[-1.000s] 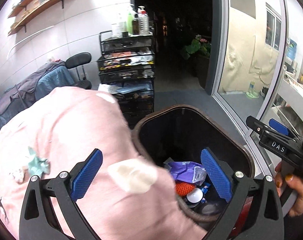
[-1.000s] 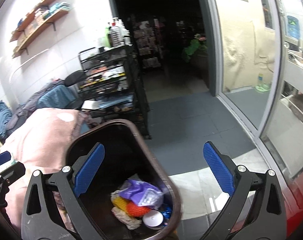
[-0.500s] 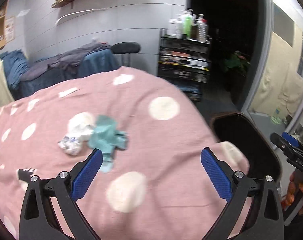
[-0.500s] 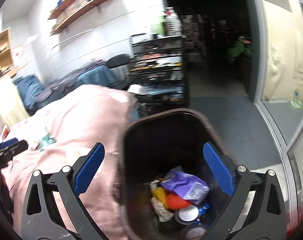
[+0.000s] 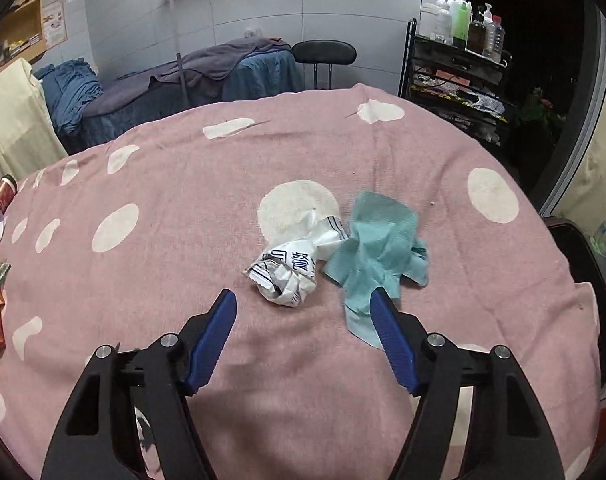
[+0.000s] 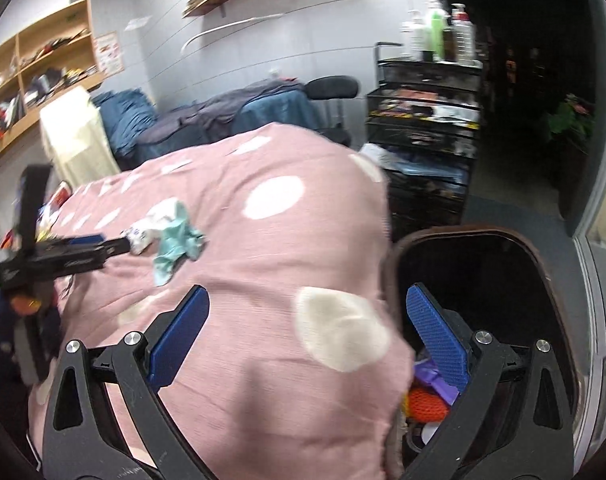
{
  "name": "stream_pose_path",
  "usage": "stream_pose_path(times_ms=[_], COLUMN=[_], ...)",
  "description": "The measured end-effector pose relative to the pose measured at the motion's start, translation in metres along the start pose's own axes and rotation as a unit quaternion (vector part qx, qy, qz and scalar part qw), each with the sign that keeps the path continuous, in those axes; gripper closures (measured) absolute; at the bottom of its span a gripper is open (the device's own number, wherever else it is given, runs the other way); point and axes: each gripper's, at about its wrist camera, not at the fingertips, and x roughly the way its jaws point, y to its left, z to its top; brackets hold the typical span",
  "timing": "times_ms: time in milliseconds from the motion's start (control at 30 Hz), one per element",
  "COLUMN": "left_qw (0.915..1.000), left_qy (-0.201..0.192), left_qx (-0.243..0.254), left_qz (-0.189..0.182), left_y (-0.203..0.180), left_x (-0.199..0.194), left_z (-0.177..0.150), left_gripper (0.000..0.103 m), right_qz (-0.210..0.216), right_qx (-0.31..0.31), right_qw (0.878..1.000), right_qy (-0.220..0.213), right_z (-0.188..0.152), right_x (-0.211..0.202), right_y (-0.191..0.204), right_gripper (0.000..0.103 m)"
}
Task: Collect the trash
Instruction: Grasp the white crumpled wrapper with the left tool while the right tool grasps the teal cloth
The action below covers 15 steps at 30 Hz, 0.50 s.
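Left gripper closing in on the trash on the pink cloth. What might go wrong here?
1. The left gripper, jaws just closing with nothing between them yet, sits between the white wrapper and teal tissue; it may catch only one.
2. The pads might pinch the pink cloth too.

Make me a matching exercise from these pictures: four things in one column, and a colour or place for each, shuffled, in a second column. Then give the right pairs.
Things:
1. crumpled paper napkin
2. crumpled printed wrapper
3. trash bin
4. pump bottles

Descriptions:
A. on top of the black wire cart
B. white with dark lettering
C. teal
D. on the floor beside the pink-covered table, with trash inside

Pairs: 1-C, 2-B, 3-D, 4-A
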Motion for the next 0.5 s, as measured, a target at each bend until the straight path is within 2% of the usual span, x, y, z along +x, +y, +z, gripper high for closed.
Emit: stream_pose_path(times_ms=[200,267,300,367,500], left_qw=[0.9987,0.9980,0.9981,0.9983,0.9991], left_qy=[0.042,0.056,0.054,0.052,0.040], left_qx=[0.026,0.026,0.027,0.026,0.010], left_qz=[0.008,0.008,0.009,0.004,-0.007], left_y=[0.003,0.004,0.003,0.005,0.011], left_x=[0.031,0.038,0.038,0.036,0.028], left_z=[0.011,0.012,0.012,0.011,0.009], left_gripper=[0.044,0.051,0.053,0.065,0.069], right_qz=[0.026,0.031,0.034,0.039,0.054], right_qx=[-0.022,-0.033,-0.040,-0.052,-0.068], right_qw=[0.999,0.999,0.998,0.997,0.995], right_qy=[0.019,0.023,0.025,0.029,0.046], right_z=[0.011,0.015,0.017,0.020,0.030], right_x=[0.015,0.020,0.022,0.027,0.043], right_y=[0.029,0.038,0.043,0.052,0.069], right_gripper=[0.006,0.006,0.006,0.006,0.006])
